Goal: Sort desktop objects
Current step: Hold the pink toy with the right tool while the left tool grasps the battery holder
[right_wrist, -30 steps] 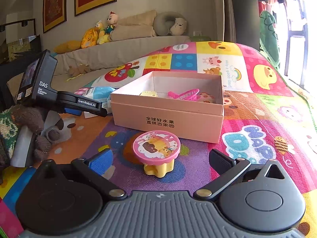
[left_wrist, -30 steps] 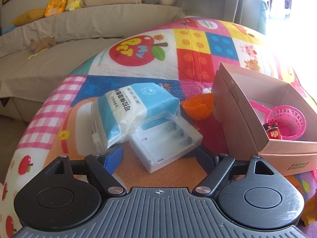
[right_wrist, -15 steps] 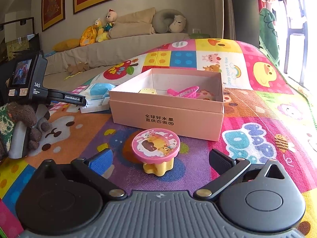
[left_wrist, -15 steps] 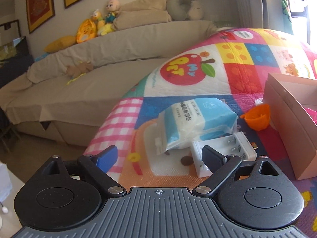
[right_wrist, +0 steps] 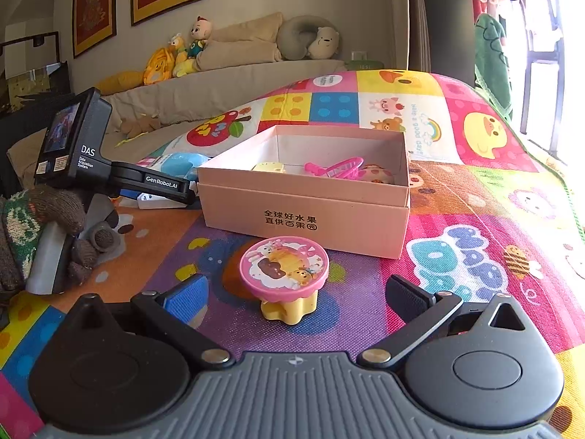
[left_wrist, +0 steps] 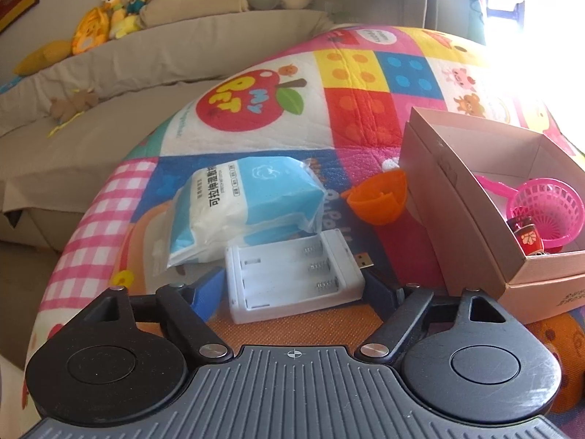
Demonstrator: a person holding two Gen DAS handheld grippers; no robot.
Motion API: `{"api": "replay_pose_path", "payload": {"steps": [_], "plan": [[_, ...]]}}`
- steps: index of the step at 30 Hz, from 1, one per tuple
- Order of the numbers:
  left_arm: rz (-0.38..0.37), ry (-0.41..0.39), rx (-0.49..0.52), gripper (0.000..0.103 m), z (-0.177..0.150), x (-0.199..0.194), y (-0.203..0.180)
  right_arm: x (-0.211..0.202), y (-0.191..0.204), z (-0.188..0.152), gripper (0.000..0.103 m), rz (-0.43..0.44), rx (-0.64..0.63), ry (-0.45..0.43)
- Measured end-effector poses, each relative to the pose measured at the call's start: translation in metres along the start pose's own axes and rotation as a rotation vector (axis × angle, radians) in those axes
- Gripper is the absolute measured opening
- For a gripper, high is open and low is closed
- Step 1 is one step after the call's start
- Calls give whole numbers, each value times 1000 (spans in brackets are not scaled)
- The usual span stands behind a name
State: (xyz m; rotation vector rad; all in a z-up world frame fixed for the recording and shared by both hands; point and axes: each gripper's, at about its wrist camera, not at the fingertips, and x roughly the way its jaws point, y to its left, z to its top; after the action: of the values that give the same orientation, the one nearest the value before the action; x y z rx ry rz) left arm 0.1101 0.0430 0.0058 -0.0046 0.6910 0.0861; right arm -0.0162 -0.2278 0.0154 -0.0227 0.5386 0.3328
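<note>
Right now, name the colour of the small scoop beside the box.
Orange scoop; left wrist view shows it best.

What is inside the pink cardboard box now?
Inside the pink cardboard box I see a pink toy strainer, a small red cup, a pale yellow piece and a patterned round toy. The near wall hides the floor close to it.

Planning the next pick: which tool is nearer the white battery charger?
Left. The left tool straddles the white battery charger, fingers at its sides. The right tool is by the pink-topped toy, well away.
</note>
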Motion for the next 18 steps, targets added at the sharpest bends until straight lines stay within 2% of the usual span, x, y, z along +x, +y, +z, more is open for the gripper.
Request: {"api": "replay_pose_path", "payload": {"steps": [5,14,16,18], "plan": [[-15,5,2,85,-11,-14,5,1,-1,1,103,4,5,8],[-148,20,110,83,-70,-88,-9,4,-1,2,103,-1,6,25],[-169,23,104,84,-79,-100,-10,5,0,2,103,-4,4,28],[-199,30,84,89,-84,-108,-10,5,1,1,103,-7,0,32]]}}
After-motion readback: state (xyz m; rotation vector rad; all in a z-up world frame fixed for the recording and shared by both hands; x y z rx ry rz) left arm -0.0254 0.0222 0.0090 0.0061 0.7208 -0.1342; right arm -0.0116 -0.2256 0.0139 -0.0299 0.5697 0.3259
